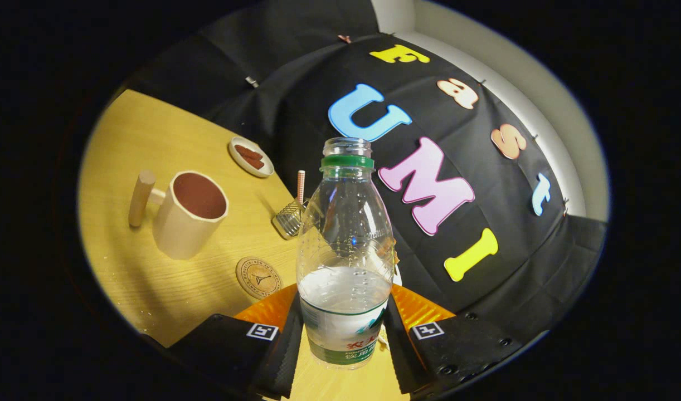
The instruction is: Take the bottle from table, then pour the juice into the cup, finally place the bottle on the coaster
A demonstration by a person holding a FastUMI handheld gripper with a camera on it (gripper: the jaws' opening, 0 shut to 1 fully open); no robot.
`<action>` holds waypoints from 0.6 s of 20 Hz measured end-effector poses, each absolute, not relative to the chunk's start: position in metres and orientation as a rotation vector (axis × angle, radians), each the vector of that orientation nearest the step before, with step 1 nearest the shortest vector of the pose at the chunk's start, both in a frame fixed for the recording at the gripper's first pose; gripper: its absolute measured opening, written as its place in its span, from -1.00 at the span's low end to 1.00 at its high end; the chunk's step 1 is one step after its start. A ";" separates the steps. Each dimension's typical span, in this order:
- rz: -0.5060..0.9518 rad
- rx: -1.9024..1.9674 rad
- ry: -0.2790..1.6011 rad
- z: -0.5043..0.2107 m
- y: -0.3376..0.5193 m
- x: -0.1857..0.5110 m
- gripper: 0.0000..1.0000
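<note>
A clear plastic bottle with a green neck ring and no cap stands between my fingers, held upright with some liquid in its lower part. My gripper is shut on the bottle, both fingers pressing its labelled base. Beyond the fingers to the left stands a cream cup with a wooden handle and a dark brown inside. A round cork coaster lies flat on the wooden table, between the cup and the bottle.
A small white dish with brown pieces sits far back on the table. A little wire holder with a striped straw stands just behind the bottle. The black booth cloth hangs close on the right.
</note>
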State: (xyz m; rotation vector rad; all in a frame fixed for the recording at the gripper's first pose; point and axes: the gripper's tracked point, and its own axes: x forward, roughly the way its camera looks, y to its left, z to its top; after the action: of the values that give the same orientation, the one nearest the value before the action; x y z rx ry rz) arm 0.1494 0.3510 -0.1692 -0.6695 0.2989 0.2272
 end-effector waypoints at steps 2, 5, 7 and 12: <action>0.256 -0.737 0.305 -0.176 0.359 0.150 0.43; 0.292 -0.824 0.310 -0.183 0.372 0.154 0.43; 0.319 -0.879 0.319 -0.190 0.379 0.156 0.43; 0.351 -1.022 0.317 -0.196 0.384 0.163 0.42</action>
State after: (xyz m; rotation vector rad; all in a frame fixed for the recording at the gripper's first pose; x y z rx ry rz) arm 0.1630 0.3838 -0.1957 -1.0224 0.3167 0.3508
